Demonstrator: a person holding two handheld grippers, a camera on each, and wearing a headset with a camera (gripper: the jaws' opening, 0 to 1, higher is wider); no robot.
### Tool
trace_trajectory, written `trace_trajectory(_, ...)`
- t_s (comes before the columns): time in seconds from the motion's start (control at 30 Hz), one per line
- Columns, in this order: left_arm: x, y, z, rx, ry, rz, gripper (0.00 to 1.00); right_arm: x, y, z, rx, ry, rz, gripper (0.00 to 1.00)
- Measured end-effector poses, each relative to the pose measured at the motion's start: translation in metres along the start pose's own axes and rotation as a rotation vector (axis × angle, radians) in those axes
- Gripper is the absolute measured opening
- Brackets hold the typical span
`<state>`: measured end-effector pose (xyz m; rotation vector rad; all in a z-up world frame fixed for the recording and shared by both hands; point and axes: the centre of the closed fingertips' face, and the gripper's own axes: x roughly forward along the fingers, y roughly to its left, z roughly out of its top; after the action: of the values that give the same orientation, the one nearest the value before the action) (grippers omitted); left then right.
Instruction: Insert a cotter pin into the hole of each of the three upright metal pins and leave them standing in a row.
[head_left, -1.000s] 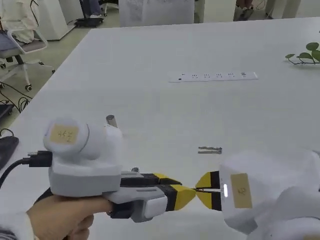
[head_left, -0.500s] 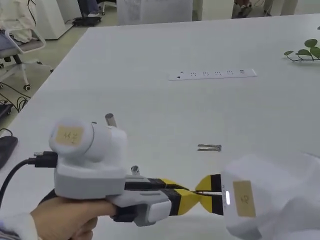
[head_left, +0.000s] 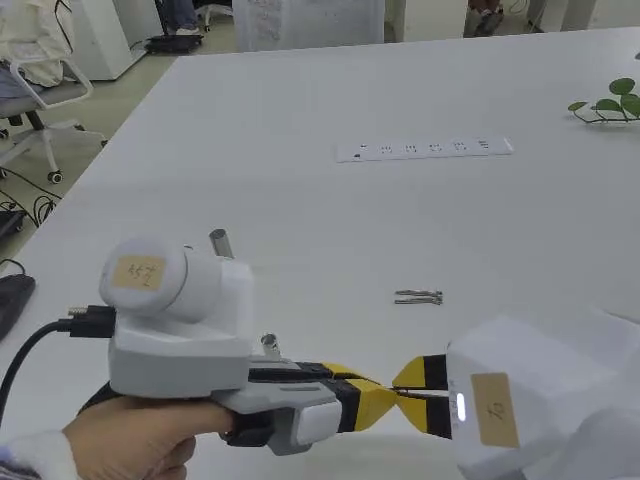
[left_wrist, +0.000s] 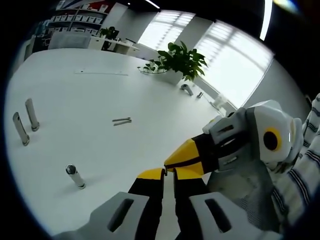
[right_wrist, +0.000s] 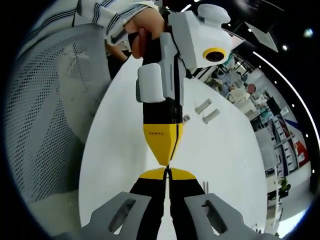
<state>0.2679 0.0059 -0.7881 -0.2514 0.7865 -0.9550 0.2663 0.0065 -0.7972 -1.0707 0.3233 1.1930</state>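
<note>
Three looks, taking one view at a time. Starting with the head view: finding the left gripper (head_left: 382, 392) and the right gripper (head_left: 408, 388) meeting tip to tip low over the table (head_left: 300, 120), both sets of jaws pressing fully closed. Noticing a thin dark sliver (head_left: 425, 392) at the right tips, possibly a cotter pin lying along the shared line of the jaws, but not managing to tell for certain. Spotting the nearest upright pin (head_left: 268, 345) standing just beyond the left jaws, a farther upright pin (head_left: 221, 243) well back, and the loose cotter pins (head_left: 419, 297) lying flat beyond the tips, long axis running left to right. Moving to the left gripper view: seeing its own closed jaws nose to nose with the right gripper (left_wrist: 169, 164), the nearest upright pin (left_wrist: 75, 176) low to the left, a pair of upright pins (left_wrist: 31, 114) farther left, the loose cotter pins (left_wrist: 121, 120) ahead. Turning to the right gripper view: catching its closed jaws touching the left gripper (right_wrist: 167, 162), the pair of upright pins (right_wrist: 202, 106) past it. Judging the left gripper closer to the nearest upright pin, and expecting a level, crosswise approach to a hole too small to make out.
</note>
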Motion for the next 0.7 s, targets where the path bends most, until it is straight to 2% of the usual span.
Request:
trace_trajectory(0.27,-0.0009,0.0018,-0.0001,-0.018,0.003,0.009,0.01,-0.0014,0.0006,0.0012,0.001,-0.006,-0.002,0.01)
trace_trajectory(0.5,-0.0014,0.0007,-0.0011,-0.007,0.007,0.008,0.01,-0.0019,0.0015,0.0021,0.002,-0.008,-0.005,0.02)
trace_trajectory(0.7,-0.0010,0.0008,-0.0018,-0.020,0.013,0.019,0.00,-0.0016,0.0023,0.0013,0.004,-0.008,-0.007,0.02)
